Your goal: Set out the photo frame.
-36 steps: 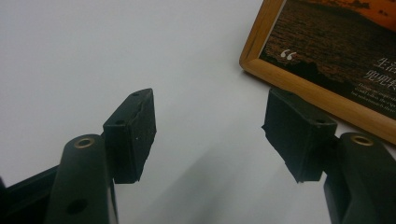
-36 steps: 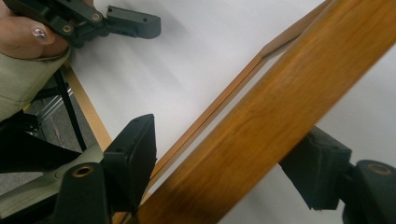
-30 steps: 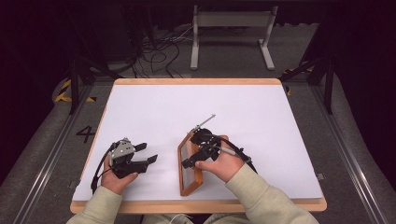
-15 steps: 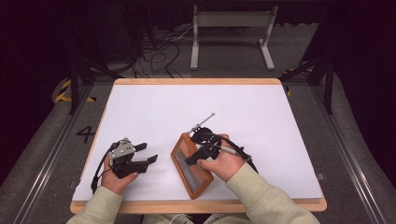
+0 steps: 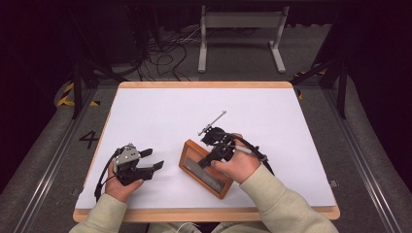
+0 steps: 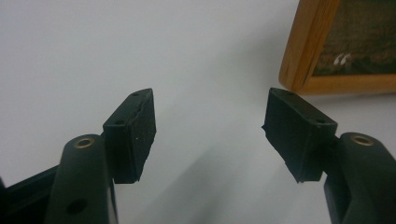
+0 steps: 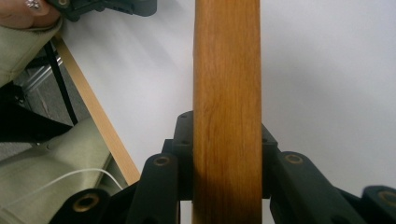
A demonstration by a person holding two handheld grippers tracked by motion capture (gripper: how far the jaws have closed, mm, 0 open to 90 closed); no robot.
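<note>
Frame (image 5: 205,168): wooden picture frame, near the front edge of the table (image 5: 160,109), one long side lifted off the white top, tilted.
Right gripper (image 5: 214,158): jaws have just been closing; now clamped across the frame's wooden rail (image 7: 227,112), pads pressed to both faces. Grip on the rail probably serves to tip the frame up on edge.
Left gripper (image 5: 151,166): jaws wide apart, nothing between them, pointed at the frame's corner (image 6: 299,77). Judged waiting to steady it.
</note>
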